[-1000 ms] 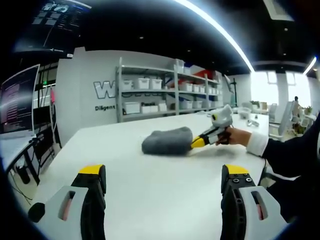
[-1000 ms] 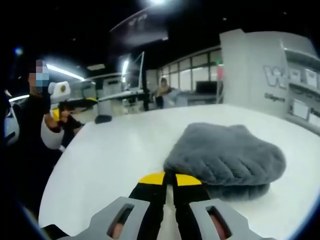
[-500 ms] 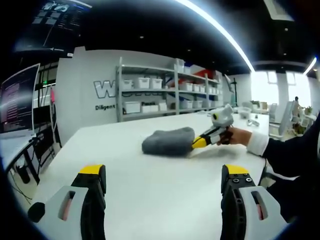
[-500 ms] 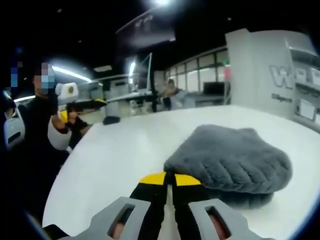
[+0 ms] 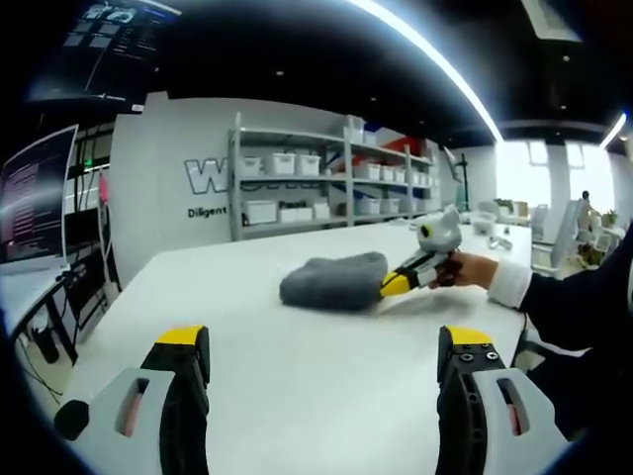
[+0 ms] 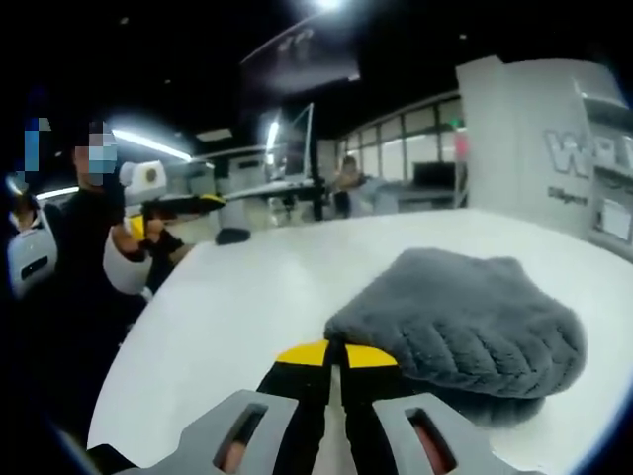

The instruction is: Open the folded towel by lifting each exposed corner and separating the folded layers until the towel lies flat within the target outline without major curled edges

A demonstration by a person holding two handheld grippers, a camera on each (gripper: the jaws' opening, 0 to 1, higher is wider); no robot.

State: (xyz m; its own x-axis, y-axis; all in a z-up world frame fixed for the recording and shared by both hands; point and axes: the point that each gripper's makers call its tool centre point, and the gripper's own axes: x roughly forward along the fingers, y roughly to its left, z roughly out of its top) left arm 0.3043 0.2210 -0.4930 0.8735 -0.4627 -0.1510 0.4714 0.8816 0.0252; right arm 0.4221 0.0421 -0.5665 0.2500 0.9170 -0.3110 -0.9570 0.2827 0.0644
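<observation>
While the left gripper (image 5: 321,356) is sitting low at the bottom of the left gripper view, its two yellow-tipped jaws are standing far apart with nothing between them. They are hanging over the white bench (image 5: 297,386), well apart from the towel (image 5: 333,280).

The gray towel is lying folded in a soft lump in the middle of that view, on the bench. Just to the right of it, the right gripper (image 5: 394,283) is coming in from the right side, held by a hand (image 5: 467,269) with a white cuff and a dark sleeve. Its yellow tip is touching the towel's right edge.

At the bottom middle of the right gripper view, the right gripper (image 6: 335,353) is showing its jaws pressed together. Its yellow tips are sitting right at the near edge of the towel (image 6: 465,322), which is filling the right side of the frame. I cannot tell if any cloth is pinched between them.

At the left of the right gripper view, a person in dark clothes is holding the left gripper (image 6: 178,203) up above the bench (image 6: 247,297).

Behind the towel in the left gripper view, shelves (image 5: 326,178) with white boxes are standing against a wall.
</observation>
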